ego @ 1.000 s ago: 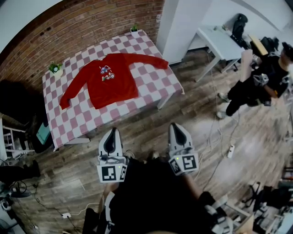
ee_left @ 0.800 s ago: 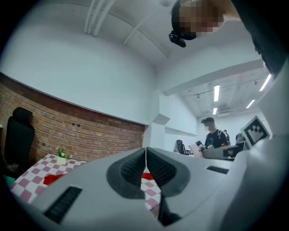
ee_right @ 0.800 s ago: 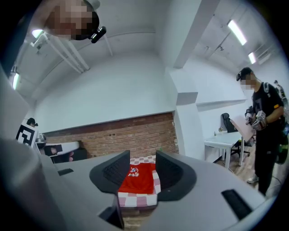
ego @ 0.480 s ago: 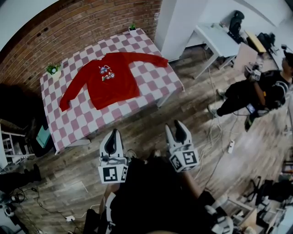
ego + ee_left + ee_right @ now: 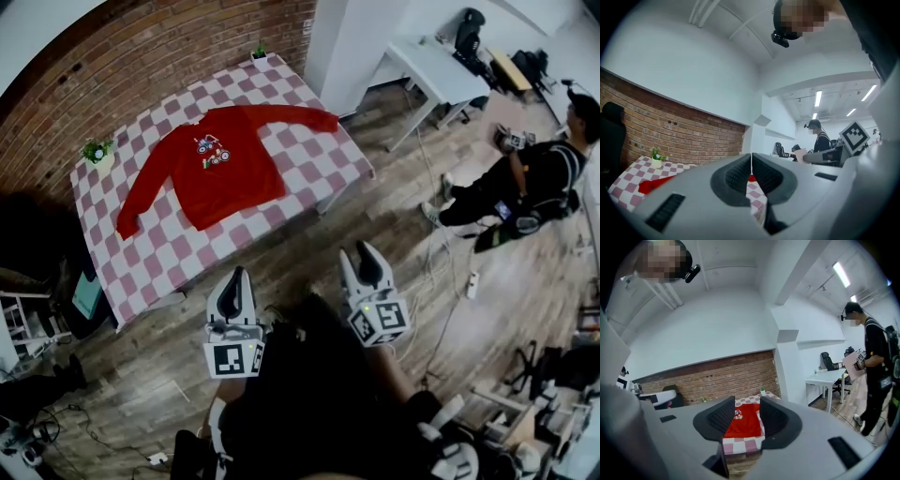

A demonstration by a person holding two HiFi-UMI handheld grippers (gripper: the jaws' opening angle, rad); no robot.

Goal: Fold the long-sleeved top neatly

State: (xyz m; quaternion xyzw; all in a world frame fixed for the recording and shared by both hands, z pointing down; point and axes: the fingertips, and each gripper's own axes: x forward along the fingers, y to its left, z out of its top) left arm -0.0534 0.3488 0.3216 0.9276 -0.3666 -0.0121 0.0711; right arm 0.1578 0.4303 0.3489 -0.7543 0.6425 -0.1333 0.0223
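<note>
A red long-sleeved top [image 5: 221,161] with a small printed picture on the chest lies spread flat, sleeves out, on the red-and-white checked table [image 5: 178,248]. Both grippers hang well short of the table, over the wooden floor. My left gripper [image 5: 232,283] is shut with nothing between its jaws; my right gripper [image 5: 355,262] is open and empty. The right gripper view frames the top [image 5: 745,420] between its open jaws. The left gripper view shows the jaws meeting, with a strip of the top [image 5: 656,183] to the left.
Two small potted plants [image 5: 97,150] [image 5: 260,52] stand at the table's far edge by the brick wall. A person [image 5: 525,178] stands at the right near a white desk [image 5: 433,67]. Cables and a power strip [image 5: 472,283] lie on the floor.
My right gripper's jaws have gone from shut to open. Both grippers have drifted slightly toward the table. The person on the right has moved.
</note>
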